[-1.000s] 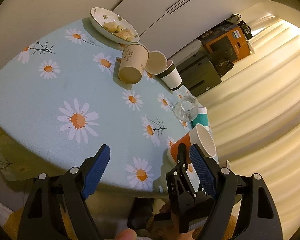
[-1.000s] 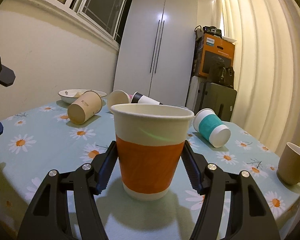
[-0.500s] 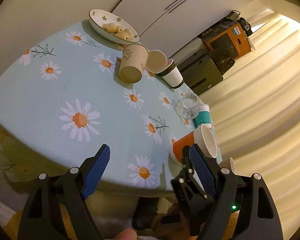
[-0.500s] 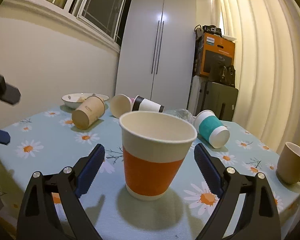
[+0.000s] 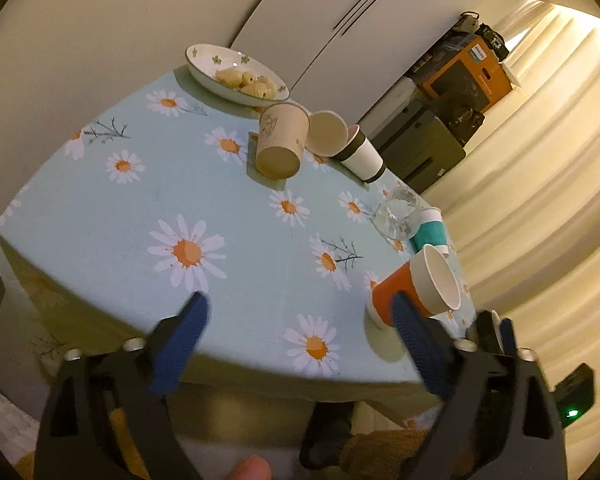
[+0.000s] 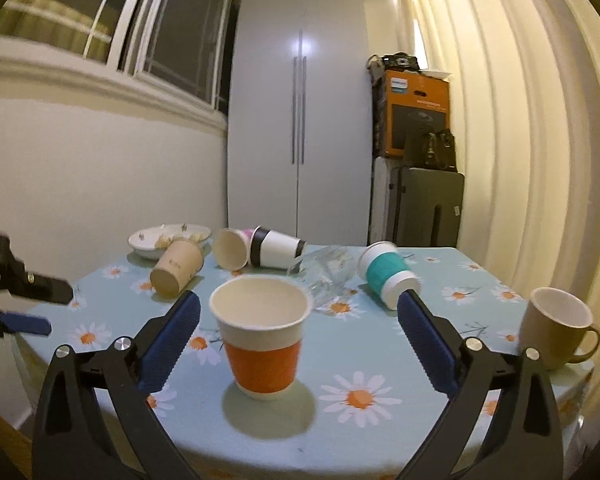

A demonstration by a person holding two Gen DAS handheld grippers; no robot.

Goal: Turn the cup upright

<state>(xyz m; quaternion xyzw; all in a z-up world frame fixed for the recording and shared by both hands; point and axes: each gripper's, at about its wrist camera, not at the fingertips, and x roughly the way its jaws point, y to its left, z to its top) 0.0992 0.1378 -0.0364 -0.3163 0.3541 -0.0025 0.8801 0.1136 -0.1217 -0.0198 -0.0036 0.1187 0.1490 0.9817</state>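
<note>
The orange-and-white paper cup (image 6: 262, 340) stands upright on the daisy tablecloth (image 6: 380, 432), near the front edge. It also shows in the left wrist view (image 5: 418, 286). My right gripper (image 6: 298, 340) is open and empty, its blue pads wide apart on either side of the cup and pulled back from it. My left gripper (image 5: 300, 344) is open and empty over the table's near edge, left of the cup. It appears at the left in the right wrist view (image 6: 20, 312).
Lying on their sides are a tan cup (image 6: 176, 266), a pink cup (image 6: 232, 248), a black-and-white cup (image 6: 278, 248), a clear glass (image 6: 326, 272) and a teal cup (image 6: 388, 274). A beige mug (image 6: 554, 328) stands at right. A bowl of snacks (image 5: 236, 74) sits at the back.
My right gripper opened, let go of the orange cup and drew back from it. The cup stays upright on the cloth. My left gripper pulled back a little.
</note>
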